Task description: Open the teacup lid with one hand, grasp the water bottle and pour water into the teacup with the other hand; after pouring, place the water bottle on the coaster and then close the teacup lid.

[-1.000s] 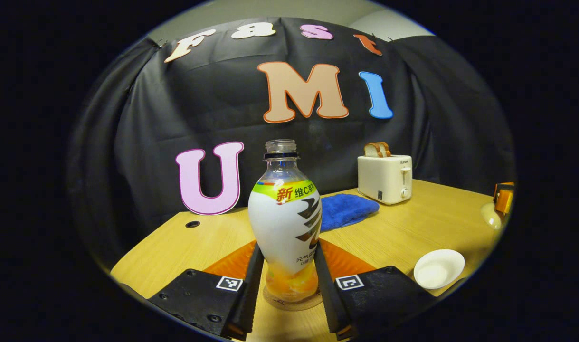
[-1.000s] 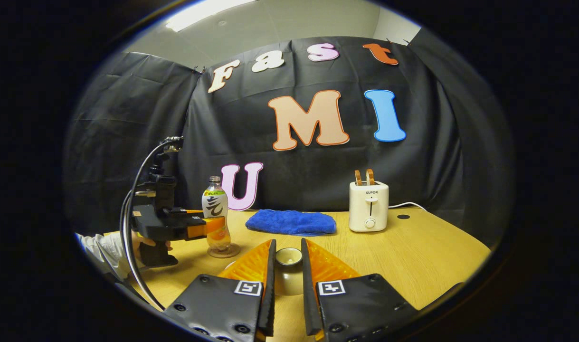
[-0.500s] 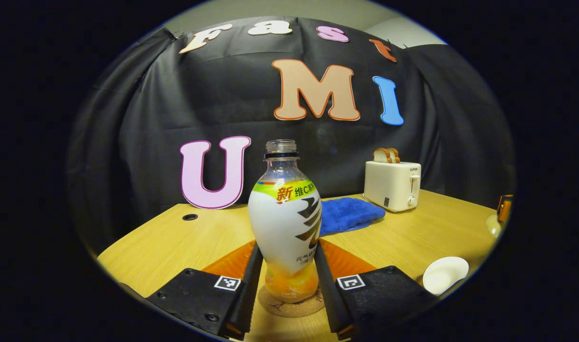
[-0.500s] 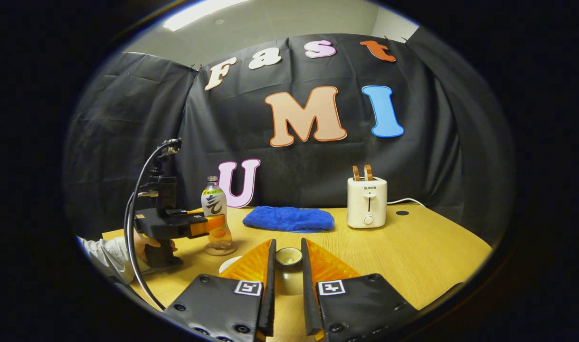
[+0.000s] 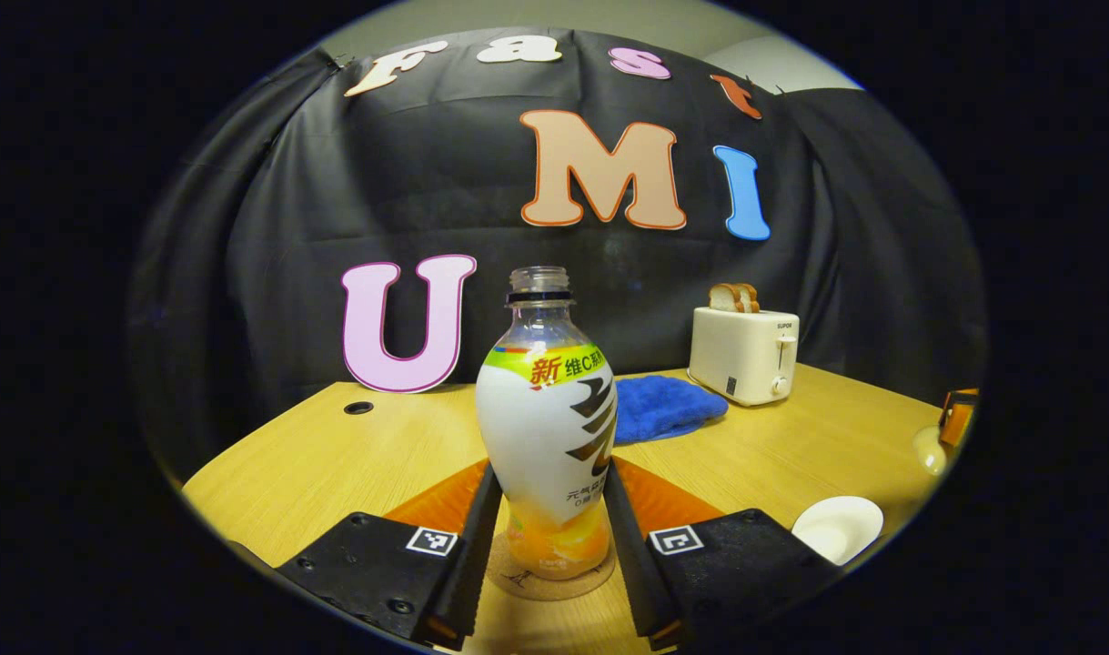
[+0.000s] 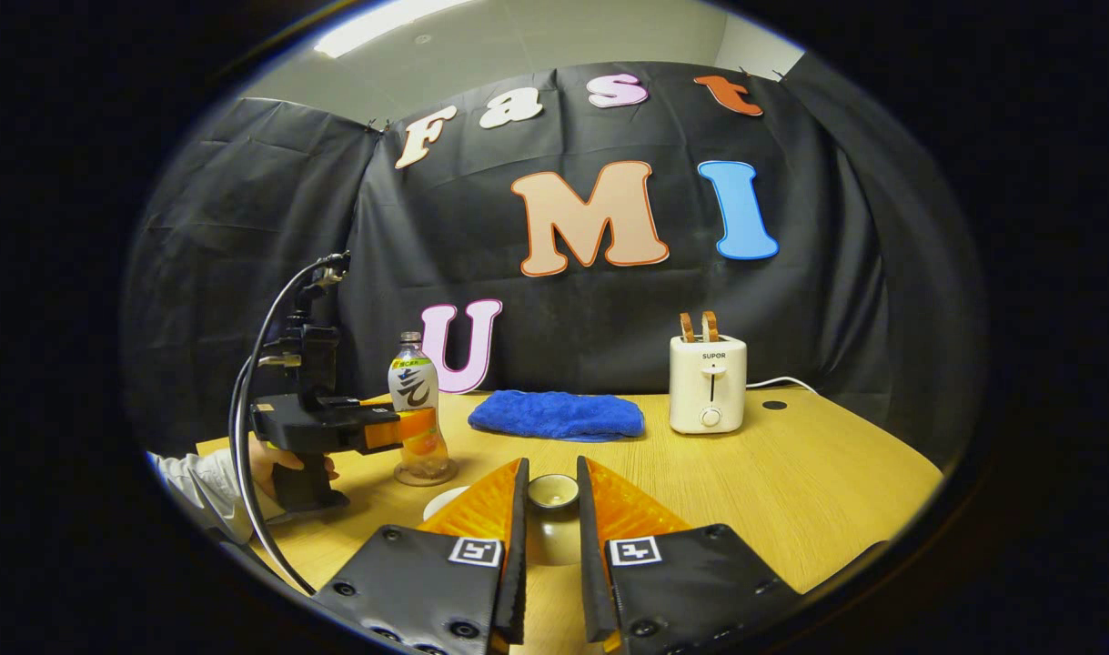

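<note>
Now my left gripper (image 5: 547,537) clamps the water bottle (image 5: 547,428) (upright) on its coaster (image 5: 549,582). My right gripper (image 6: 550,537) pinches the teacup lid (image 6: 552,492).

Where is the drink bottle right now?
In the left gripper view the bottle stands upright on a round coaster, between the left gripper fingers, with a blue cloth behind it.
</note>
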The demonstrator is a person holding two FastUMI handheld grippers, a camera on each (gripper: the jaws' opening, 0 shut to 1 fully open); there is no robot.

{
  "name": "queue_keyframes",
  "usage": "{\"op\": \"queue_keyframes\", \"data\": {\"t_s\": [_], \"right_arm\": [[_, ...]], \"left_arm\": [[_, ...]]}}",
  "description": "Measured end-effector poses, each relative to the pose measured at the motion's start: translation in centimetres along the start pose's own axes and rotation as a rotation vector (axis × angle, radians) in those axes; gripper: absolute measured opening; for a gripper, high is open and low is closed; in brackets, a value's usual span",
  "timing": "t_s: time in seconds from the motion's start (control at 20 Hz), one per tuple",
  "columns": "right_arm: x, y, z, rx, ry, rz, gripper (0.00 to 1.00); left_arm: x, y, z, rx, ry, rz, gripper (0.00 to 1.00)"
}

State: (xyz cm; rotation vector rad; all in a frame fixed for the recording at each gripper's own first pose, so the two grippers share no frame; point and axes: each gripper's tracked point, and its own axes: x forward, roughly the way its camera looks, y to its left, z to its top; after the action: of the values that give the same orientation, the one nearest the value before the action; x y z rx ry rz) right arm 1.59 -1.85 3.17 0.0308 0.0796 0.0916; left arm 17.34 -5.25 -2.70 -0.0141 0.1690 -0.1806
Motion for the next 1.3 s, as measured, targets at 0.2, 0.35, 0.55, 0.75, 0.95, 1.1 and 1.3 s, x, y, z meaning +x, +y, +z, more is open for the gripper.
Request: {"op": "queue_keyframes", "data": {"t_s": [0.2, 0.35, 0.55, 0.75, 0.95, 1.1, 1.3], "right_arm": [[-0.1, 0.2, 0.2, -0.003, -0.004, 0.003, 0.28], [-0.1, 0.3, 0.2, -0.002, -0.005, 0.005, 0.28], [-0.1, 0.4, 0.1, 0.002, 0.000, 0.010, 0.29], [0.0, 0.6, -0.2, -0.001, 0.004, 0.014, 0.27], [0.0, 1.0, -0.1, 0.002, 0.000, 0.023, 0.29], [0.2, 1.5, 0.2, -0.007, -0.009, 0.028, 0.28], [0.5, 2.1, 0.8, -0.009, -0.034, 0.044, 0.28]], "left_arm": [[0.1, -0.2, -0.4, -0.008, 0.018, 0.003, 0.67], [-0.1, 0.0, -1.0, -0.017, 0.027, 0.022, 0.79], [-0.3, 0.5, -1.2, -0.018, 0.029, 0.030, 0.87], [-0.5, 0.5, -1.4, -0.011, 0.030, 0.029, 0.92], [-1.1, 0.2, -1.1, -0.001, 0.006, 0.035, 0.95], [-2.0, -0.4, -0.9, 0.017, -0.006, 0.032, 0.95], [-4.5, 0.0, 0.0, 0.054, -0.064, 0.074, 0.94]]}}
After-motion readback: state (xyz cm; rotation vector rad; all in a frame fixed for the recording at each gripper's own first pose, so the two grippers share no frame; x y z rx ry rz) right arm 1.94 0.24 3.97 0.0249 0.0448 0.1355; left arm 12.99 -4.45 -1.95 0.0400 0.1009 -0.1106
